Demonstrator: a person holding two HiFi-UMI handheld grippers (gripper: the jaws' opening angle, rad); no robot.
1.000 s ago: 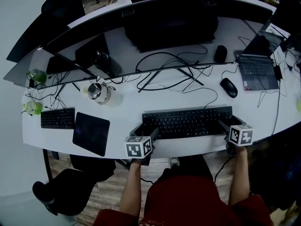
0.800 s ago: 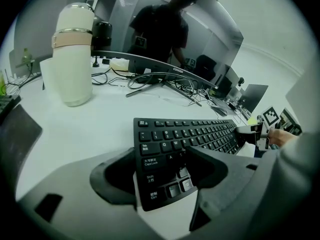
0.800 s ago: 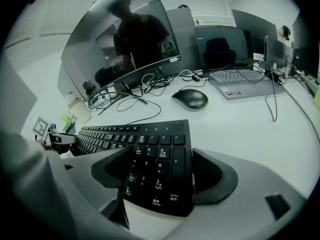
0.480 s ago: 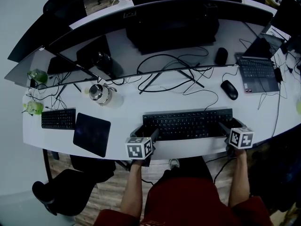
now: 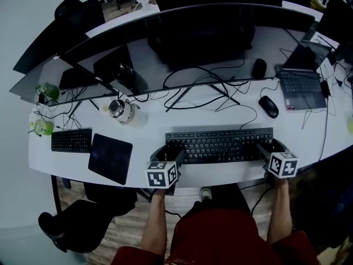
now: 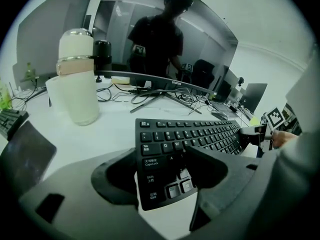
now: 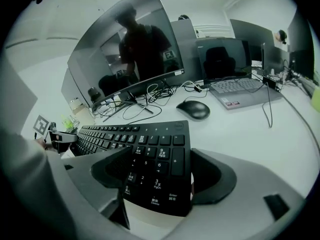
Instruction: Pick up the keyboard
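Fingers (image 6: pixel 210 166) of left gripper (image 6: pixel 160 176) and right gripper (image 7: pixel 160 176) are closed on the keyboard (image 5: pixel 219 144) ends; an uneven lift may tilt it out of one grip.

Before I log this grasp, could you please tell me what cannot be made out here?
- Underside of the long black keyboard: hidden in every view, so whether it is off the white desk is unclear.
- Its end edges: covered by the left gripper's fingers in the left gripper view, the right gripper's in the right.
- Key print: too small in head view.
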